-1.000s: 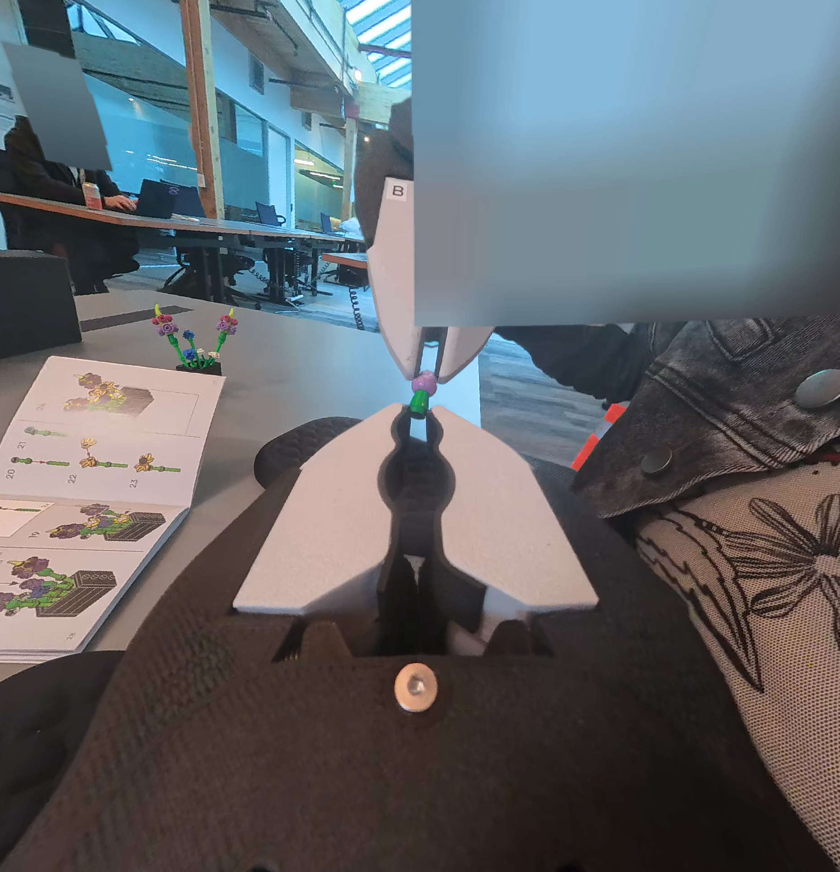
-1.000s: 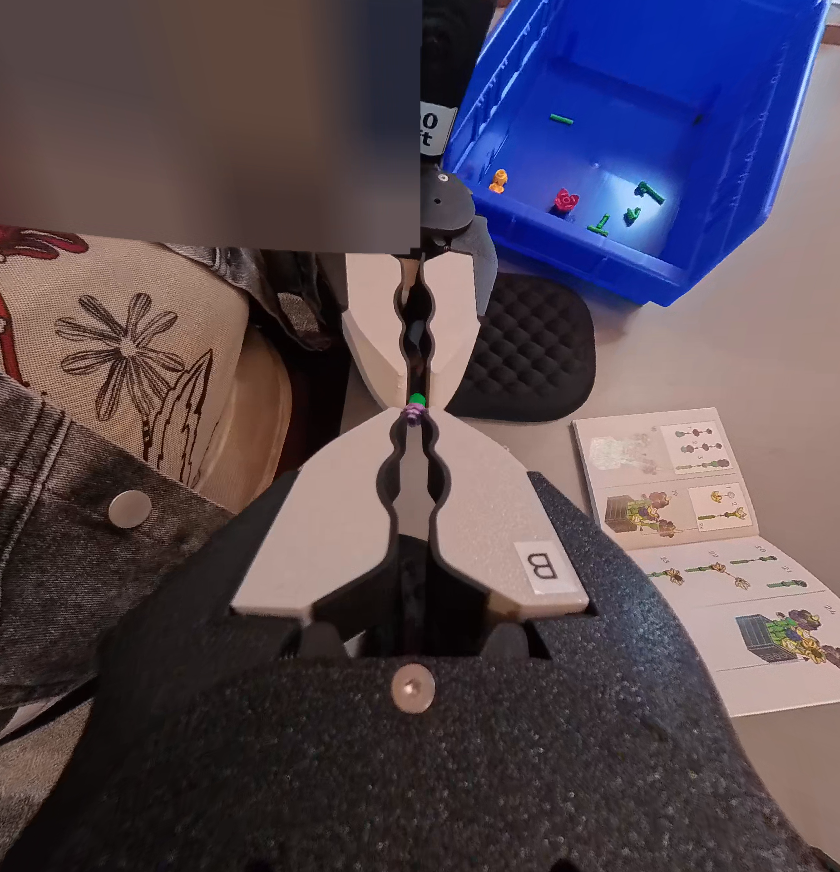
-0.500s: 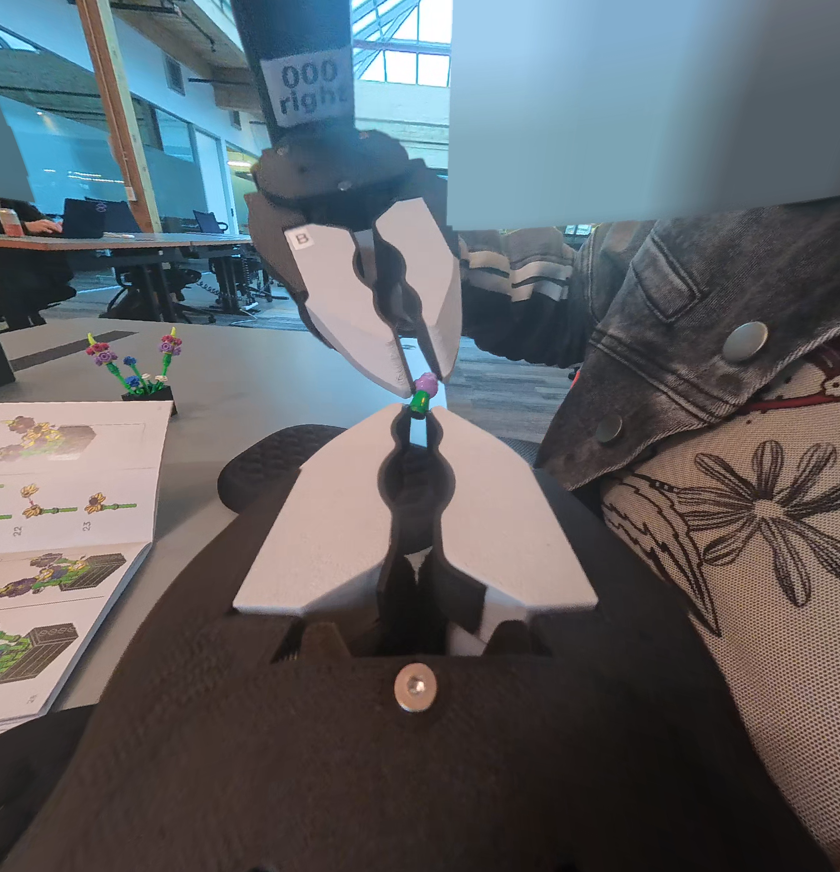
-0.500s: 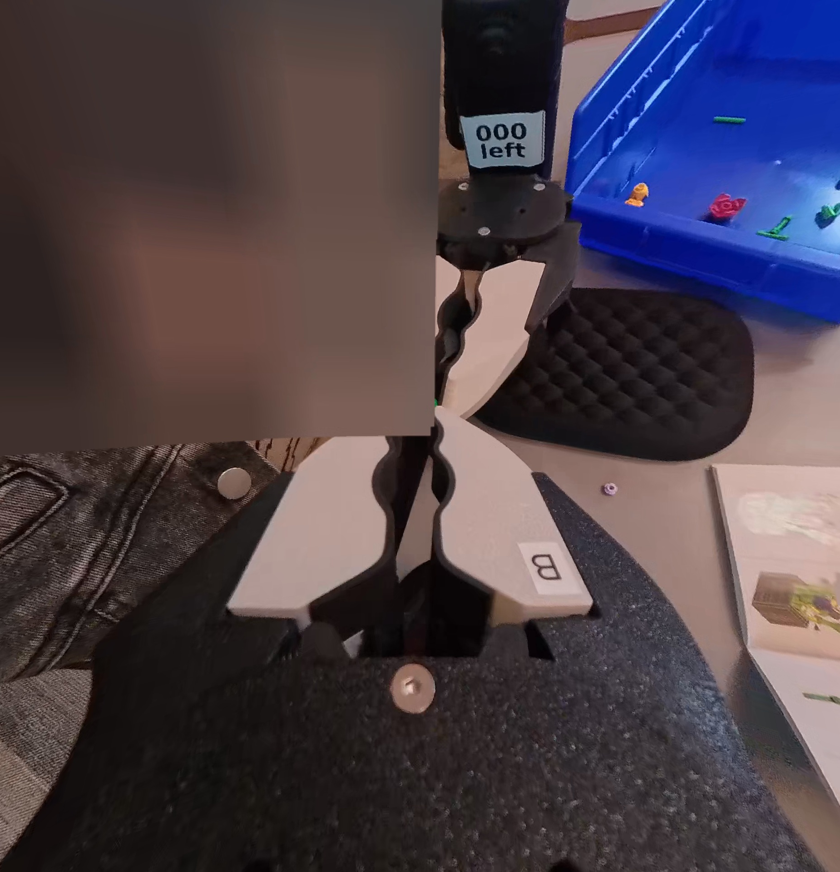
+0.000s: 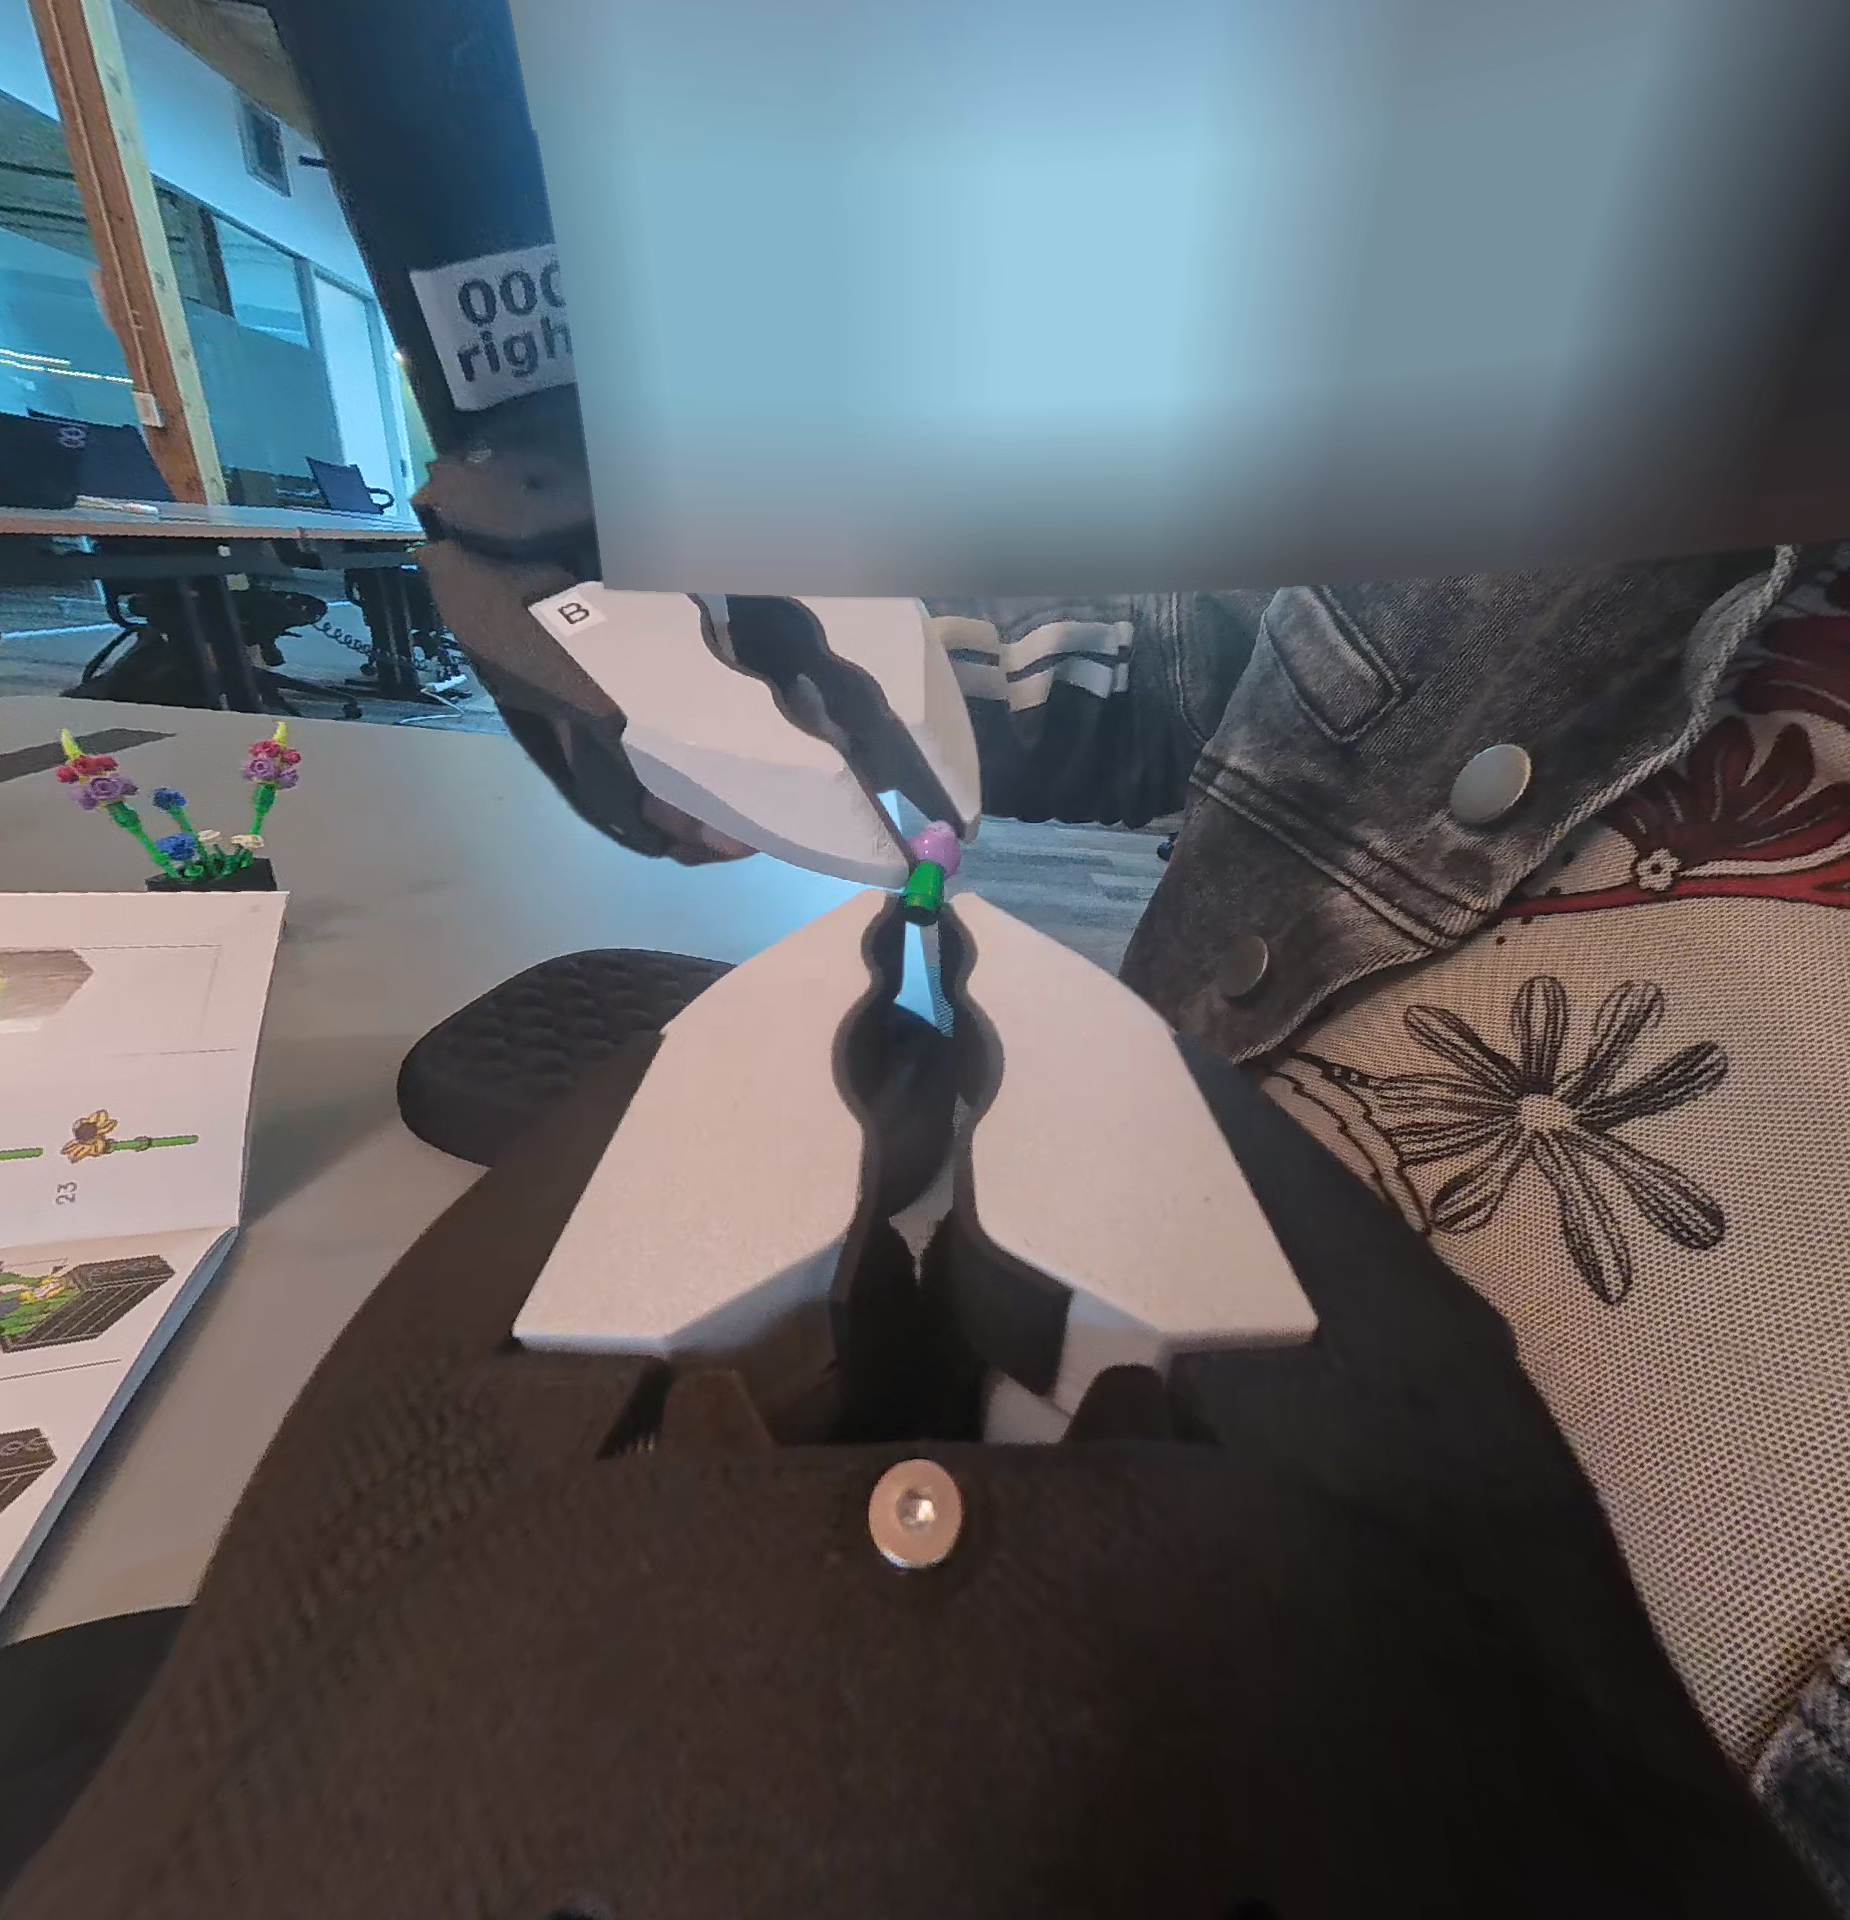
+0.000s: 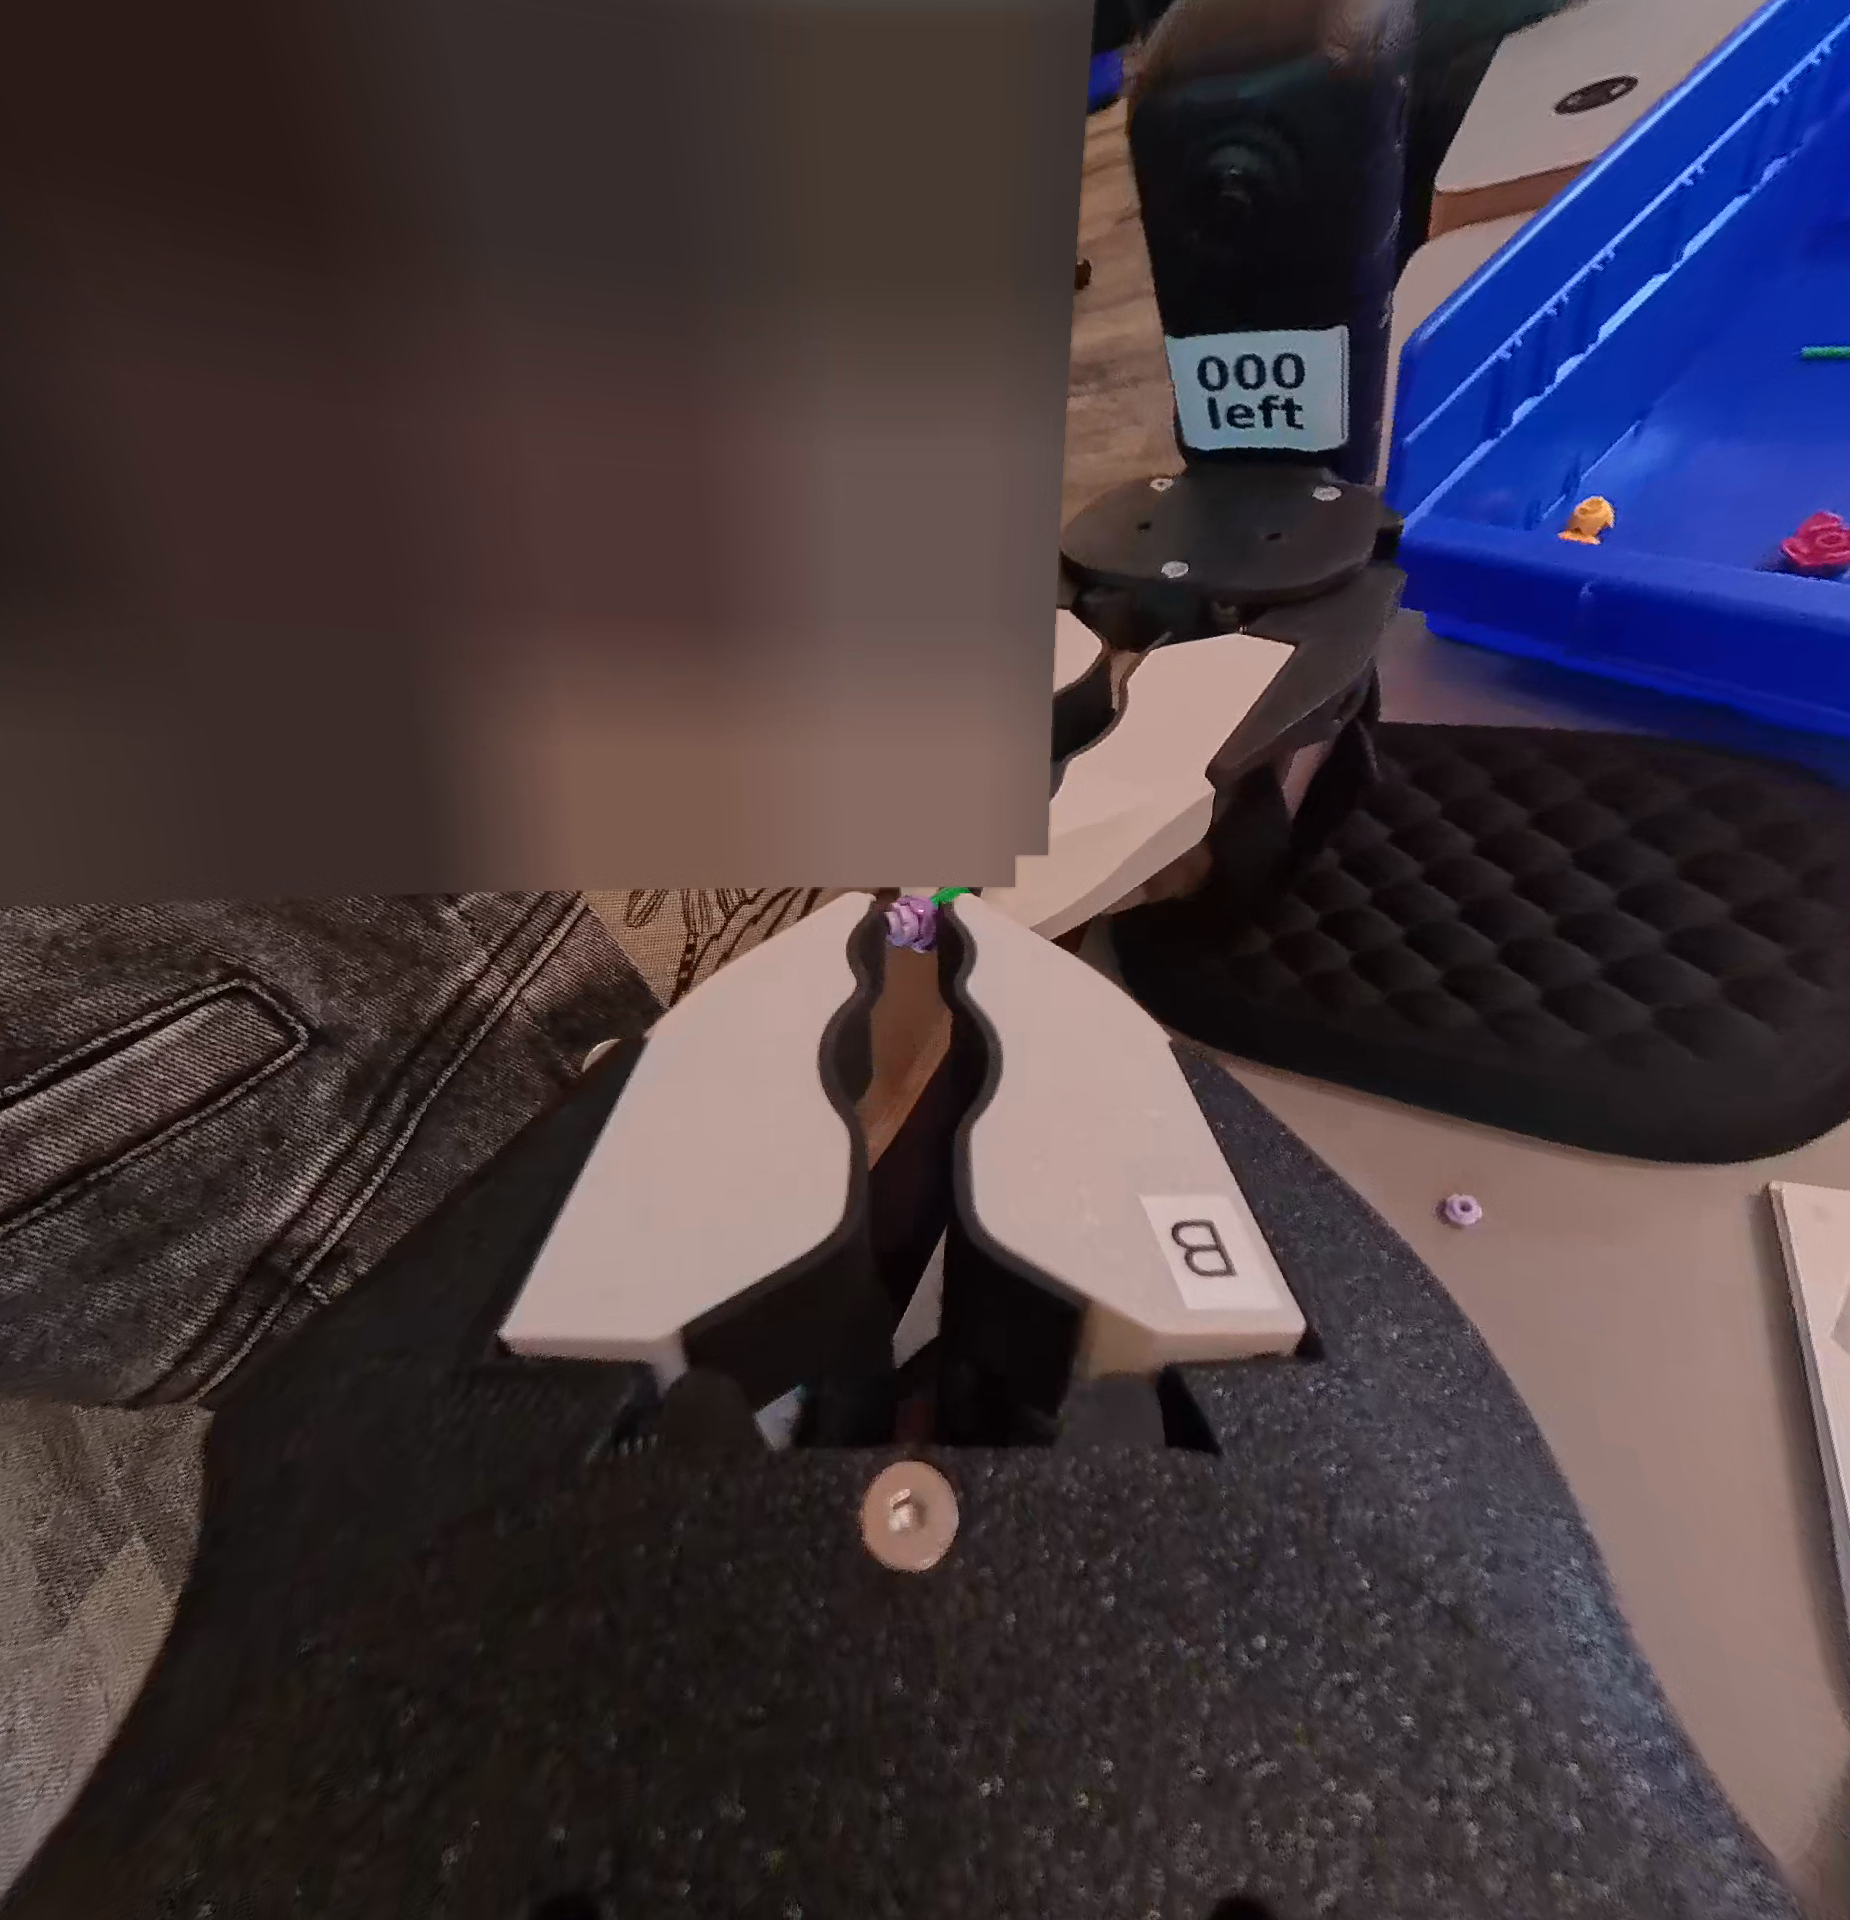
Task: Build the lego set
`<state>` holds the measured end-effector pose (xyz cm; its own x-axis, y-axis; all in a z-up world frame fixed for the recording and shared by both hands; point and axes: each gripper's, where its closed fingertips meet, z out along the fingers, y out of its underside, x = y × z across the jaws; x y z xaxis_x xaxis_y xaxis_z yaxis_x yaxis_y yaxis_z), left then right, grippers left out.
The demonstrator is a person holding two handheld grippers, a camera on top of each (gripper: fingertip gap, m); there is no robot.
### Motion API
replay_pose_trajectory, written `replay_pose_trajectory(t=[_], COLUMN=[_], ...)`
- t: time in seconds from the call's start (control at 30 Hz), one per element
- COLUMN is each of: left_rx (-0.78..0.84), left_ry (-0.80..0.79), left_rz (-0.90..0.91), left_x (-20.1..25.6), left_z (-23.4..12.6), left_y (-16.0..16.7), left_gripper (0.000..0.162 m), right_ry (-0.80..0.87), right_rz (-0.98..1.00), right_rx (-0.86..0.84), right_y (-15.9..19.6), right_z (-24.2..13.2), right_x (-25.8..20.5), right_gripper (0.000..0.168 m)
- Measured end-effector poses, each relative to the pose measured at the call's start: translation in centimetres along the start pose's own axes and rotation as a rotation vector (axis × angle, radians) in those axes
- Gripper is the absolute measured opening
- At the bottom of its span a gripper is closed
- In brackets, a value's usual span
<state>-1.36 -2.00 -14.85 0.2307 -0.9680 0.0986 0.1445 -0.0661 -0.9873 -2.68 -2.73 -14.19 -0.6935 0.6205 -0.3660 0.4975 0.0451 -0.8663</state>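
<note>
My left gripper (image 5: 921, 912) is shut on a short green stem piece (image 5: 923, 891), held in the air over the table edge. My right gripper (image 6: 913, 916) is shut on a small purple flower piece (image 6: 910, 923) that sits on the end of that stem (image 6: 947, 896). In the left wrist view the right gripper (image 5: 926, 844) comes down from the upper left, pinching the purple flower (image 5: 937, 844). The two grippers meet tip to tip. In the right wrist view a blur patch partly hides the left gripper's fingers (image 6: 1139, 769).
A blue bin (image 6: 1523, 613) at the back right holds orange (image 6: 1588, 516), red (image 6: 1830, 540) and green pieces. A black pad (image 6: 1523, 935) lies before it, with a loose purple piece (image 6: 1461, 1208) nearby. An open instruction booklet (image 5: 100, 1091) and a built flower bunch (image 5: 188, 821) are on the left. The person's jacket is close. My left and right fingertips are right by each other. From either gripper's tips it is about 35 centimetres to the built flower bunch (image 5: 188, 821).
The right gripper has swung from facing the left gripper head-on to coming in from its upper left. Both grippers stay shut on their pieces, and the pair has tilted.
</note>
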Motion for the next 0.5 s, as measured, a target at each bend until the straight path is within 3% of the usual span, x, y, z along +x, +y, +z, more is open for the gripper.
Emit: replay_pose_trajectory(t=[0.5], left_rx=[0.019], left_ry=[0.057], left_rz=[-0.054], left_x=[0.18], left_z=[-0.19], left_y=[-0.21], left_gripper=[0.005], right_ry=[-0.086], right_rz=[-0.062], right_rx=[0.121], right_y=[-0.16], right_z=[-0.12], right_x=[0.00], right_gripper=[0.010])
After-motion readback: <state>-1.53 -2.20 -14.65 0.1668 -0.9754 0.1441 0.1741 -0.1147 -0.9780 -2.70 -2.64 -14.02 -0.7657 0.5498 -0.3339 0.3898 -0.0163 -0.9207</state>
